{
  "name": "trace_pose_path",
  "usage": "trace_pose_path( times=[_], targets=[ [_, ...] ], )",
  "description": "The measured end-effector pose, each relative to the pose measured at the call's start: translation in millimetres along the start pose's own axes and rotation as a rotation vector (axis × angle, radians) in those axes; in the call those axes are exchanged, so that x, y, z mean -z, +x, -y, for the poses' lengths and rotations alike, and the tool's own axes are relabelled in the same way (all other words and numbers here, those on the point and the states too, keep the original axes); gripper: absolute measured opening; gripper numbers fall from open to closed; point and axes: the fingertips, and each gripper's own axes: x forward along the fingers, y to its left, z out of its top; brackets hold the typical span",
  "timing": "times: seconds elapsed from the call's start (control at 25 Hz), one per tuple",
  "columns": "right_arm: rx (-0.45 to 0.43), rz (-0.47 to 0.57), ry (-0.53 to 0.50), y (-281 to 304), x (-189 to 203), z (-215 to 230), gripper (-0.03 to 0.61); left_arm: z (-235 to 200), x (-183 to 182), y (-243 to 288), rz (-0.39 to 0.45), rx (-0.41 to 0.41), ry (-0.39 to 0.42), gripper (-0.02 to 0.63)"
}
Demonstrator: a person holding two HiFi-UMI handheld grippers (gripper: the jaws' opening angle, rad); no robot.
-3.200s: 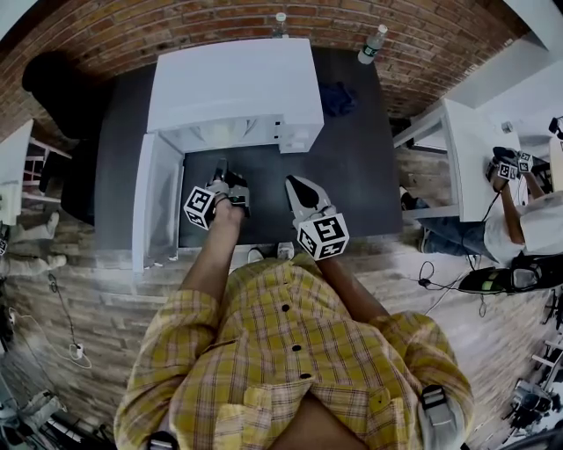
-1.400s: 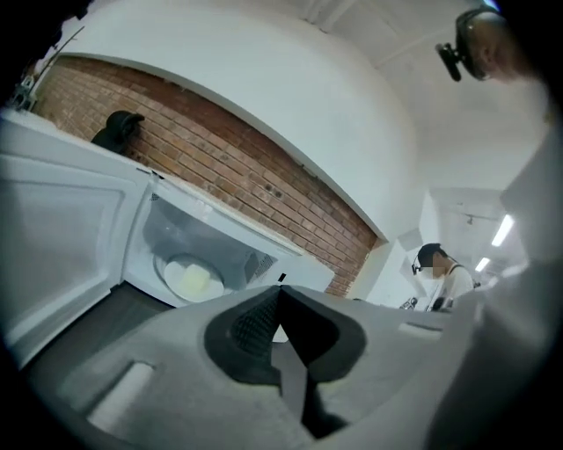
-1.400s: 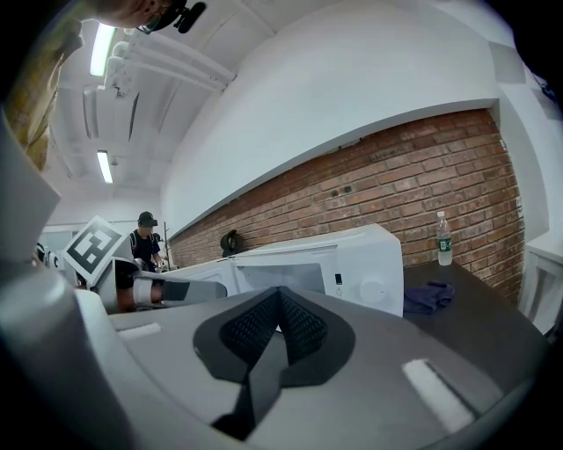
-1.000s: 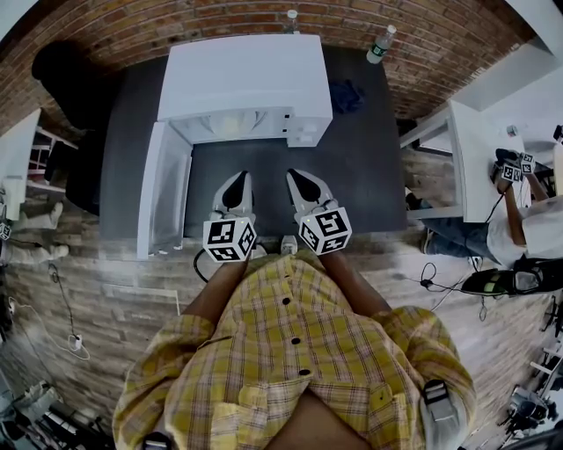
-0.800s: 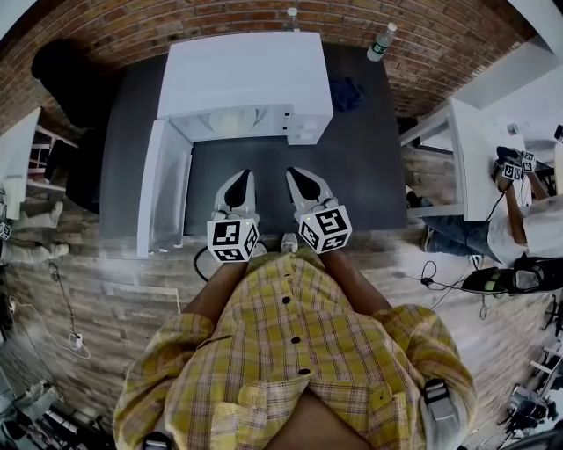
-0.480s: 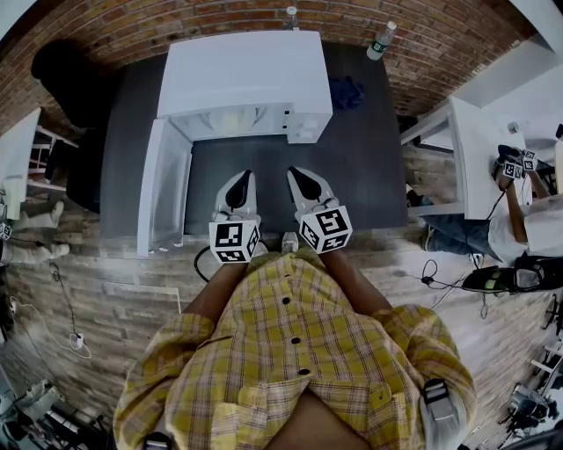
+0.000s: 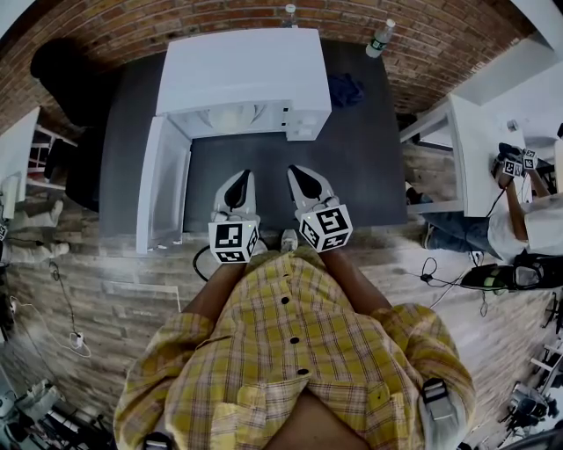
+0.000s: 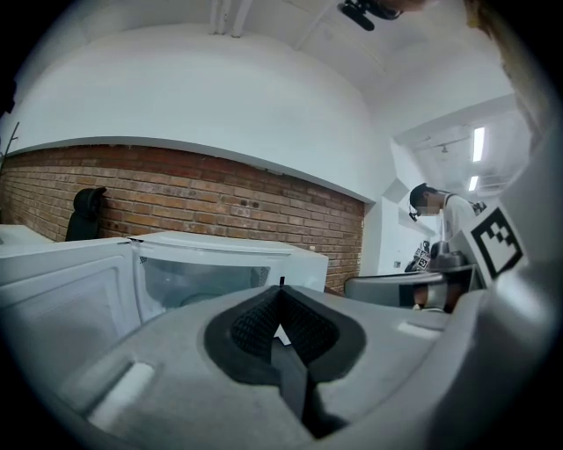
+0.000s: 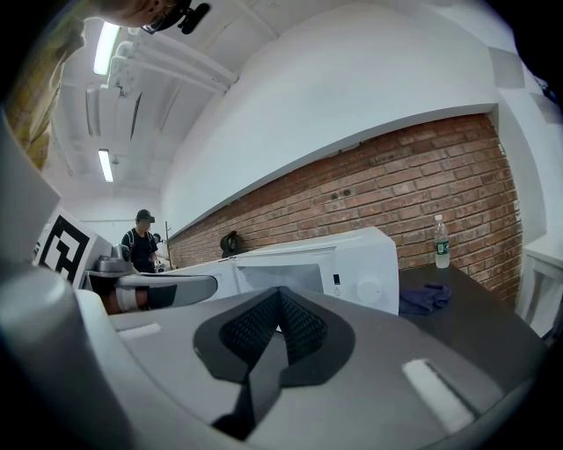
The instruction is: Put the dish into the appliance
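Observation:
The white microwave [image 7: 237, 75] stands at the back of the dark table [image 7: 361, 176], its door [image 7: 161, 186] swung open to the left. A pale round dish [image 7: 231, 117] lies inside the cavity; in the left gripper view the dish [image 8: 192, 298] shows dimly behind the opening. My left gripper [image 7: 239, 183] and right gripper [image 7: 303, 181] hover side by side over the table in front of the microwave, well short of it. Both are shut with nothing between the jaws, as the left gripper [image 8: 280, 292] and right gripper [image 9: 280, 297] views confirm.
A blue cloth [image 7: 341, 90] lies right of the microwave, a water bottle [image 7: 376, 39] behind it and another bottle [image 7: 289, 12] at the wall. A white desk [image 7: 466, 149] and a seated person [image 7: 528, 220] are at the right.
The left gripper, which was close to the microwave's opening 3.2 s ago, has drawn back level with the right one. Over the last second both have stayed almost still.

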Motion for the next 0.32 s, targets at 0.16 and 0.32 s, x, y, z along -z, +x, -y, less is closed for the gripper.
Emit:
trace_pose_path(
  times=[0.16,0.32],
  targets=[
    [-0.002,0.001,-0.001,-0.6,-0.4,-0.8,0.003,1.4,-1.3,-1.6,0.0,-0.001,0.017,-0.002],
    [-0.005,0.001,-0.003,-0.6,-1.1,-1.4,0.003,1.4,-2.4,-2.0,0.001,-0.004,0.022,-0.002]
  ],
)
